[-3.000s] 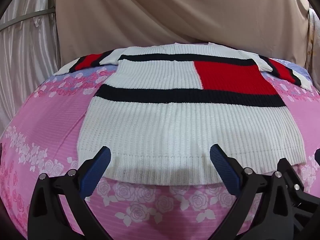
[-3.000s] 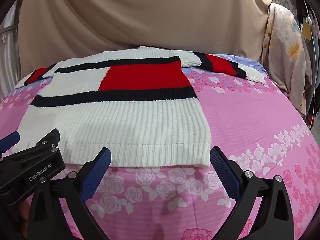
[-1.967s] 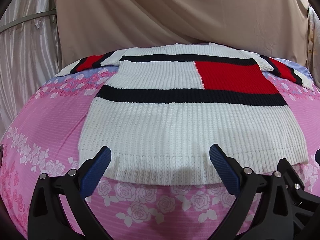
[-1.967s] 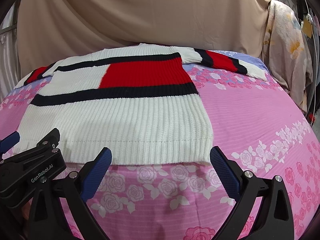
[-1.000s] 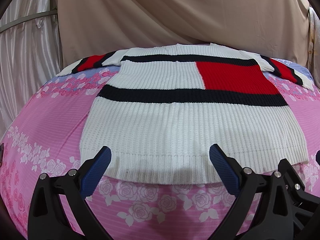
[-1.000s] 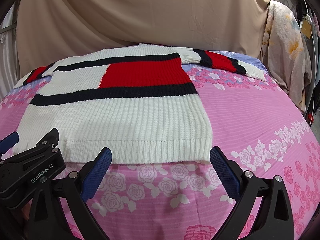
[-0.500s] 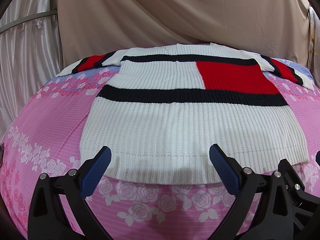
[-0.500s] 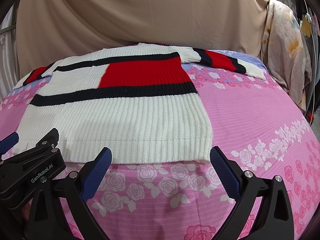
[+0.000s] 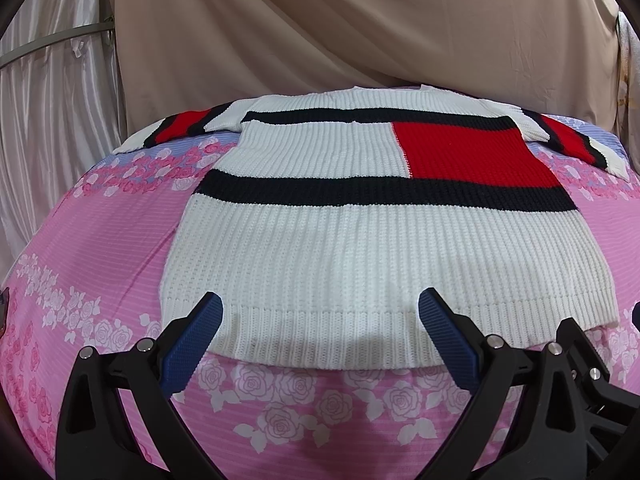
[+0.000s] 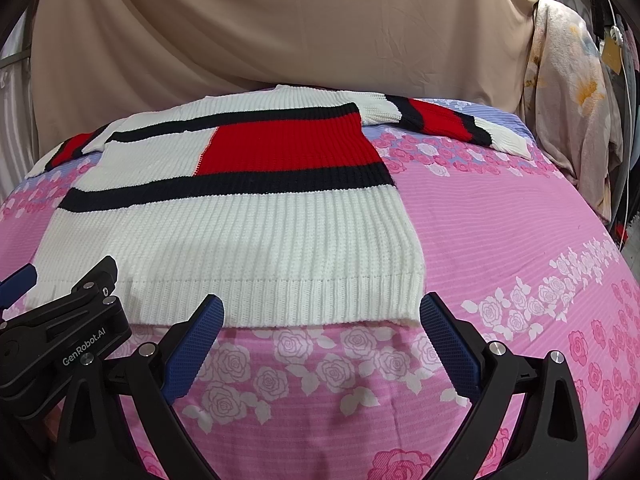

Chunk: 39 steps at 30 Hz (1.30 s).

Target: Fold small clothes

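Note:
A white knit sweater [image 9: 320,248] with black stripes and a red block lies flat on the pink floral bedsheet [image 9: 100,240], both sleeves spread out at the far end. It also shows in the right wrist view [image 10: 240,236]. My left gripper [image 9: 320,312] is open and empty, hovering just above the sweater's near hem. My right gripper [image 10: 320,312] is open and empty at the hem's right corner. The left gripper's body [image 10: 60,344] shows at the lower left of the right wrist view.
A beige cloth backdrop [image 9: 360,32] hangs behind the bed. A silvery curtain [image 9: 48,100] hangs at the left. A floral cloth [image 10: 572,112] hangs at the right of the bed. The sheet [image 10: 520,240] to the right of the sweater is bare.
Both grippers stay open and nearly still. The view has shifted only slightly; the sweater has not moved.

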Tool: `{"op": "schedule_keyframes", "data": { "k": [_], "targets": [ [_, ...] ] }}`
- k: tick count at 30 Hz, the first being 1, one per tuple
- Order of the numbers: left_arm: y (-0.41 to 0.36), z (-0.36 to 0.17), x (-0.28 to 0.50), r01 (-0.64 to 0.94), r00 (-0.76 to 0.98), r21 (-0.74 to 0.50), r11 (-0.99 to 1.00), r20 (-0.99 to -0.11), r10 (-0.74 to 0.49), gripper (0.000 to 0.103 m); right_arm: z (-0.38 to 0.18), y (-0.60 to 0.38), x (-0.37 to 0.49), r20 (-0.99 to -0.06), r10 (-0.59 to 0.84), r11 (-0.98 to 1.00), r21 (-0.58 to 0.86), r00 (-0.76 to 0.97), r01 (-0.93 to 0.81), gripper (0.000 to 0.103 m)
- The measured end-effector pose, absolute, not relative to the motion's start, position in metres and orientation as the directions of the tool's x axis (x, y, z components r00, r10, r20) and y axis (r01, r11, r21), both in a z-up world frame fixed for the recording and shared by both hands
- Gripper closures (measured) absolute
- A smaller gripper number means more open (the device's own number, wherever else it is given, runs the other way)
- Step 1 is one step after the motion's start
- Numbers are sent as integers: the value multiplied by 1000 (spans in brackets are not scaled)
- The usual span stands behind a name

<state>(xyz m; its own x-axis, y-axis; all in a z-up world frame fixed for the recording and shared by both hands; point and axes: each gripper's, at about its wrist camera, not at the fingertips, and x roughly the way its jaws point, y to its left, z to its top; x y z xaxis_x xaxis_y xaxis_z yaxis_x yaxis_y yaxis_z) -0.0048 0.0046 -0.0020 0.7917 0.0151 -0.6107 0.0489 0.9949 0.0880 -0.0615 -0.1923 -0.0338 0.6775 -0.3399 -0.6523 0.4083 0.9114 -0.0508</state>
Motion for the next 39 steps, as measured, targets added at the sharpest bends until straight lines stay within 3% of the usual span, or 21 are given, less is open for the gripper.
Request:
{"op": "schedule_keyframes", "data": {
  "k": [20,25,30,39],
  "targets": [
    [5,-2,-5,51,790,90,995,-613,15,7,-34,-192,-61,-656,-334,914,-51,677,402,5],
    [8,1,0,91,779,62,994,-626,-32,6,-31,-208,-59,-664,-299,930,-42,685,366,6],
    [30,20,21,112,781,-27,993,-616,-104,6,-5,-283,-43,-660,-267,911,66,702,408,6],
    [70,43,77,-21,819,-115,993,-571,-49,6,-3,-506,26,-703,-315,734,244,637,633,7]
  ]
}}
